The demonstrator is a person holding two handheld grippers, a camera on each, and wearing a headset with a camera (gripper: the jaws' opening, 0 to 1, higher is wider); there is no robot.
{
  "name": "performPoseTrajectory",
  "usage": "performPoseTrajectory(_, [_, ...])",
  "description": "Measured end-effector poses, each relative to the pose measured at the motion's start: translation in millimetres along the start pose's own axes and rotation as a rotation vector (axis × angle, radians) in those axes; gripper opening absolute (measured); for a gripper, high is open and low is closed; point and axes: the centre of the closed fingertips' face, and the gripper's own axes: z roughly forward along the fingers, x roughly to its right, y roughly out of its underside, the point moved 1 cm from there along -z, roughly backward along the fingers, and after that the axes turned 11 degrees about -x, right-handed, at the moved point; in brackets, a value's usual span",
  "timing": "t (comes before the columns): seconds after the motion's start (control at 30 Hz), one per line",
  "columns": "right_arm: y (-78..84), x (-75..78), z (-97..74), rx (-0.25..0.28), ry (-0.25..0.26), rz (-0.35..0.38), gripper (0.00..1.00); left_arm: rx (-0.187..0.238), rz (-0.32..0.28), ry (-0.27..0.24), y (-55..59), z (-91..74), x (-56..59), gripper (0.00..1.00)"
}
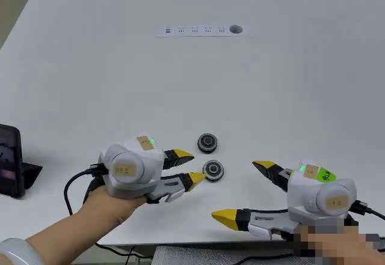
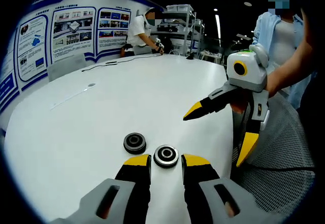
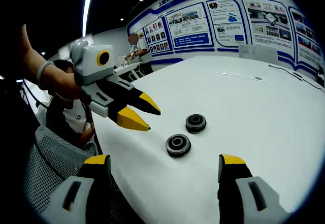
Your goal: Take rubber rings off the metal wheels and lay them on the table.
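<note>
One wheel [image 1: 213,169] lies just before left hand-held gripper [image 1: 193,166].

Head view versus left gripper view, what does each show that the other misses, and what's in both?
Head view: a dark screen at the left edge. Left gripper view: wall posters and a distant person. Both: the far wheel, the near wheel, the left hand-held gripper and the right hand-held gripper, both open.
</note>
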Motion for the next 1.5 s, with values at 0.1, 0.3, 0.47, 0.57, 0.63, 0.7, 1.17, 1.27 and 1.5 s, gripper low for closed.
performPoseTrajectory(0.1, [-0.1,-0.7,1.0,0.001,-0.003,0.005,0.88,-0.007,0.009,0.004,-1.3,4.0,0.1,0.23])
performPoseTrajectory(0.3, [0.2,-0.9,3.6,0.004,-0.006,0.013,0.88,-0.029,0.036,0.015,-2.4,12.7,1.9,0.24])
performPoseTrajectory(0.47, [-0.3,-1.6,5.3,0.007,-0.012,0.019,0.87,-0.053,0.066,0.022,-1.8,18.6,3.4,0.20])
performPoseTrajectory(0.57, [-0.4,-1.6,6.2,0.006,-0.014,0.020,0.87,-0.058,0.069,0.024,-1.7,20.9,2.9,0.20])
performPoseTrajectory(0.63, [-1.2,-1.5,6.6,0.007,-0.015,0.023,0.87,-0.068,0.074,0.025,-0.9,23.0,2.6,0.19])
performPoseTrajectory(0.7, [-2.3,-0.7,6.8,0.012,-0.017,0.035,0.86,-0.072,0.079,0.029,-0.8,25.0,3.0,0.19])
performPoseTrajectory(1.17, [-2.1,-0.4,9.1,0.010,-0.021,0.047,0.85,-0.130,0.145,0.034,4.3,38.2,2.6,0.17])
performPoseTrajectory(1.27, [-2.0,0.2,9.5,0.012,-0.022,0.051,0.85,-0.142,0.155,0.033,6.1,41.4,1.7,0.17])
performPoseTrajectory(1.5, [-3.2,2.0,10.0,0.017,-0.019,0.058,0.85,-0.163,0.180,0.034,8.1,47.3,3.0,0.16])
